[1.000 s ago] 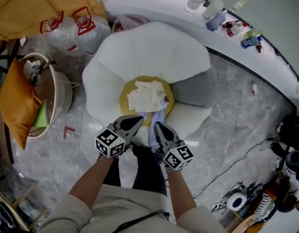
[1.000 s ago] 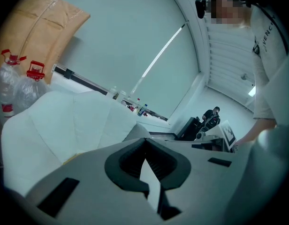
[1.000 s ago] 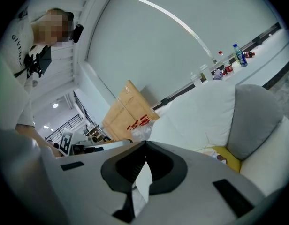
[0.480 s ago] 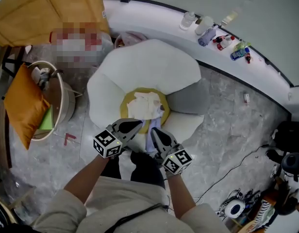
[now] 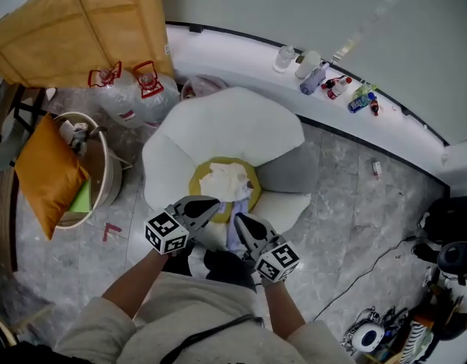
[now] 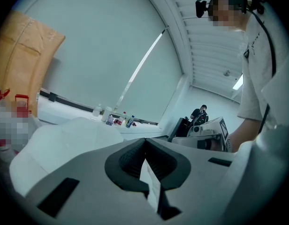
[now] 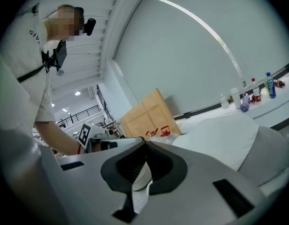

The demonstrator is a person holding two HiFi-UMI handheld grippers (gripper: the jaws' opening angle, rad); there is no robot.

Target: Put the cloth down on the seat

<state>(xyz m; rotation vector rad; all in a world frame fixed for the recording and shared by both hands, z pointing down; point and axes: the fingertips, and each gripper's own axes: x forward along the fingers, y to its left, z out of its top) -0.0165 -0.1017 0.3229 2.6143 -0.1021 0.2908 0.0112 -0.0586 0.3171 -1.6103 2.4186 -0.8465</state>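
Observation:
A white petal-shaped chair (image 5: 226, 123) has a round yellow seat (image 5: 197, 180) with a crumpled cream cloth (image 5: 224, 180) lying on it. A pale lavender cloth (image 5: 233, 232) hangs at the seat's front edge between my two grippers. My left gripper (image 5: 215, 202) is shut on one edge of it, seen as a white strip (image 6: 151, 182) pinched in the left gripper (image 6: 145, 142). The right gripper (image 5: 237, 219) is shut on the other edge; the cloth (image 7: 142, 179) shows inside the right gripper (image 7: 145, 144). Both grippers hover above the chair's front petal.
An orange cushion (image 5: 48, 177) leans on a round basket table (image 5: 104, 165) at the left. Water jugs with red handles (image 5: 123, 89) and a large cardboard sheet (image 5: 89, 21) stand behind. A curved white ledge (image 5: 256, 67) carries bottles (image 5: 324, 74). Cables and gear (image 5: 385, 324) lie on the floor at the right.
The head view has risen and pulled back, so the chair looks smaller. Both grippers have stayed shut on the lavender cloth and sit slightly nearer the chair's front edge.

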